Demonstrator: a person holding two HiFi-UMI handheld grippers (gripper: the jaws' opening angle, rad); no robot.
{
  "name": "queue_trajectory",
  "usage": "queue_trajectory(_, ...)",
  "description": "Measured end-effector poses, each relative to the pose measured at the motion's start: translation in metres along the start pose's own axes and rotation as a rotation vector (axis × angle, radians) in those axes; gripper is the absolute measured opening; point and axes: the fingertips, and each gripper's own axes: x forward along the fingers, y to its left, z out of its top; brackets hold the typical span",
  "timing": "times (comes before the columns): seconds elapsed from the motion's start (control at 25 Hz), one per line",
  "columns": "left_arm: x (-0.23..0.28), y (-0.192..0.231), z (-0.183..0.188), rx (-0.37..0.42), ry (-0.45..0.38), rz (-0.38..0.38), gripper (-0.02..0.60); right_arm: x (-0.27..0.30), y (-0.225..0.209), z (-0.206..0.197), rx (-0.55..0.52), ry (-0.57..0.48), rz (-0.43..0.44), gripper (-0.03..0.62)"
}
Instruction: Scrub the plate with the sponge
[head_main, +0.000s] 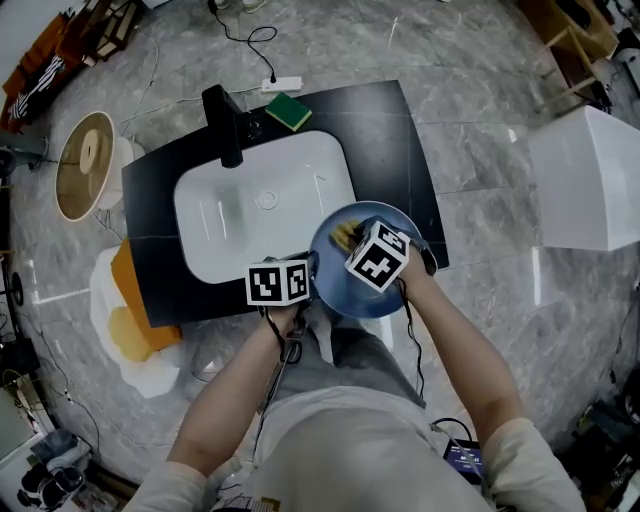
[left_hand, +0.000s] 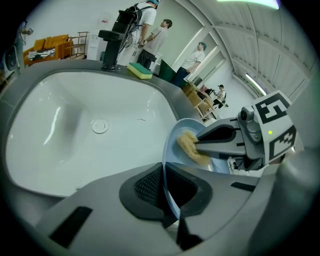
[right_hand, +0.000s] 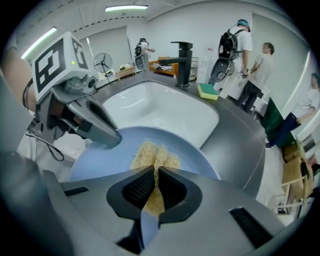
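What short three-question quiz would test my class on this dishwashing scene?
1. True or false: the left gripper is shut on the rim of the blue plate.
2. The right gripper holds: A) a tan sponge, B) a spoon, C) a cup?
3. Fill in: the green-and-yellow sponge lies on the black counter beside the ____.
Key: 1 true; 2 A; 3 faucet.

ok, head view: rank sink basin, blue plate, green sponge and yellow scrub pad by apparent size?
1. sink basin
2. blue plate, partly covered
3. green sponge and yellow scrub pad: look similar; the pad is partly hidden, so no ranking.
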Motion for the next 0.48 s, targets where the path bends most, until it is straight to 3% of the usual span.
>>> queue_trajectory(0.12, -0.001, 0.001, 0.002, 0.004, -0.002, 0.006, 0.026, -0.008, -0.032, -0.013, 0.055, 0.010, -0.095, 0.048)
queue_trajectory(0.24, -0.001, 0.002, 0.002, 0.010, -0.004, 0.015, 0.027, -0.018, -0.045, -0.036, 0.046, 0.058, -0.158, 0.048)
queue_trajectory(0.48, 0.001, 0.004, 0.005, 0.020, -0.006, 0.028, 0.026, -0.036, -0.035, -0.086, 0.039, 0.132, -0.180, 0.048)
